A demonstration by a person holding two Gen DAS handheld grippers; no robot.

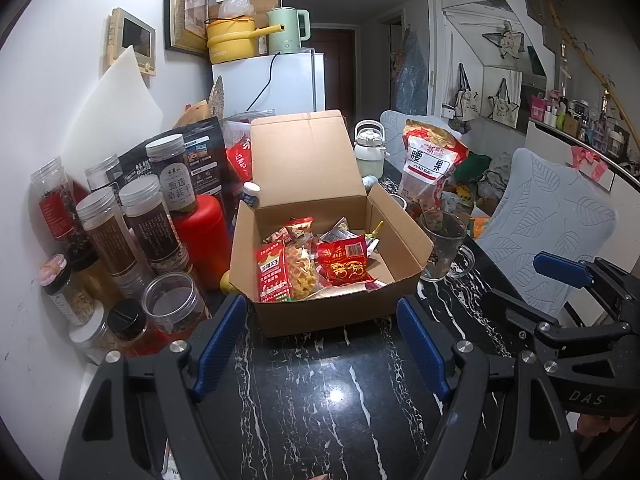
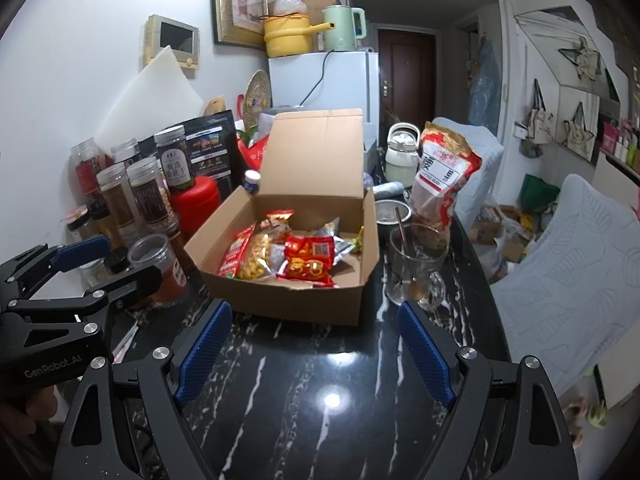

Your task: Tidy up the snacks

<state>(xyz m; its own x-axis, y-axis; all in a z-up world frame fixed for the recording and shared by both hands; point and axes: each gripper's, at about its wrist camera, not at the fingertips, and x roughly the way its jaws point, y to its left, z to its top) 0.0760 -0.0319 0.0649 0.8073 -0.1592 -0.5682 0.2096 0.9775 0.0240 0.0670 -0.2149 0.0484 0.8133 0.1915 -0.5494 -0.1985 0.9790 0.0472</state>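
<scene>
On the black white-veined marble counter (image 1: 320,392):
Box: open brown cardboard box (image 1: 332,312) with lid flap upright at the back, standing mid-counter, just ahead of both hand-held grippers.
Box contents: red foil snack packet with gold print (image 1: 344,266) on top at centre; clear bag of yellow twisted crisps (image 1: 300,268) beside it; long red-and-white snack packet (image 1: 272,276) against the left wall; silvery and small mixed wrappers behind.
Left of box: cluster of clear plastic jars with lids (image 1: 136,224), dark and tan contents; red cylindrical canister (image 1: 200,240) among them, close to the box's left wall.
Right of box: clear glass mug with handle (image 2: 416,268), something dark inside, spoon handle sticking out; tall red-and-clear bag of cashews (image 2: 440,176) upright behind it.
Further back: white fridge (image 2: 340,84), yellow pot (image 2: 288,36) and pale green kettle (image 2: 344,28) on top.
Left hand-held gripper (image 1: 320,344): blue-padded fingers spread wide, nothing between them, over bare counter short of the box.
Right hand-held gripper (image 2: 316,352): fingers spread wide, empty, over bare counter before the box's front wall.
Snacks' place: all seen loose ones lying inside the box; cashew bag outside it.
</scene>
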